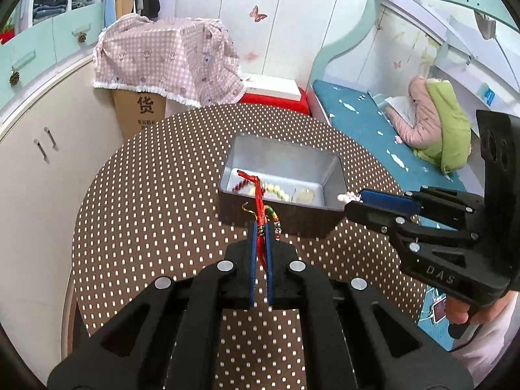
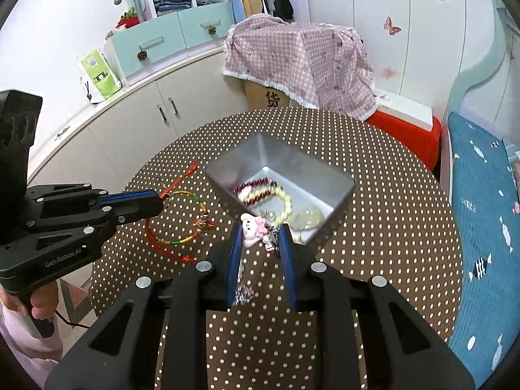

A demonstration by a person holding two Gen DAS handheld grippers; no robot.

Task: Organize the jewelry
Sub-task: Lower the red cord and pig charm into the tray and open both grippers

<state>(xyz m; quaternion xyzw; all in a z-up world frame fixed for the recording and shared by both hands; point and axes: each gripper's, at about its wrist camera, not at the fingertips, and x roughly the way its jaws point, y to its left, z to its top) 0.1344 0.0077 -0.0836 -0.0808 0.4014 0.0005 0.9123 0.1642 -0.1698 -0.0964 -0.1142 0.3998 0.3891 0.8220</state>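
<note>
A: Left claw (image 1: 260,227) status?
B: Clamped tight on red cord bracelet (image 1: 259,201). Cord pinched between blue pads (image 1: 253,253); free red end rose above the tips. In the right view, loop (image 2: 177,221) hung from left claw (image 2: 161,199), clear of the worktop as far as could be judged, beside the tin.

A: Right claw (image 2: 260,230) status?
B: Narrowly parted, closed on pink rabbit charm (image 2: 252,227). Charm sat at the fingertips, with a small metal clip (image 2: 271,239) beside it. Beaded strand (image 2: 243,292) dangled below, between the fingers. In the left view, only a pale tip of charm (image 1: 346,197) showed past right claw (image 1: 356,200).

A: Tin location and contents?
B: Grey tin (image 1: 334,175) stood open near the middle of the dotted worktop (image 1: 146,195). Held inside: dark red beads (image 2: 256,183), pale yellow-green beads (image 2: 286,203), one clear piece (image 2: 308,217) nearer the right wall. Exact type of the clear piece: could not be told.

A: Claw positions relative to tin?
B: Left claw just short of the near wall, cord end seen over the rim. Right claw at the tin's near corner, charm above the edge. Contact with tin: could not be told.

A: Surroundings?
B: Hand (image 1: 461,312) gripped the right handle. Checked cloth (image 1: 169,55) draped over a carton (image 1: 139,110) behind the worktop.
</note>
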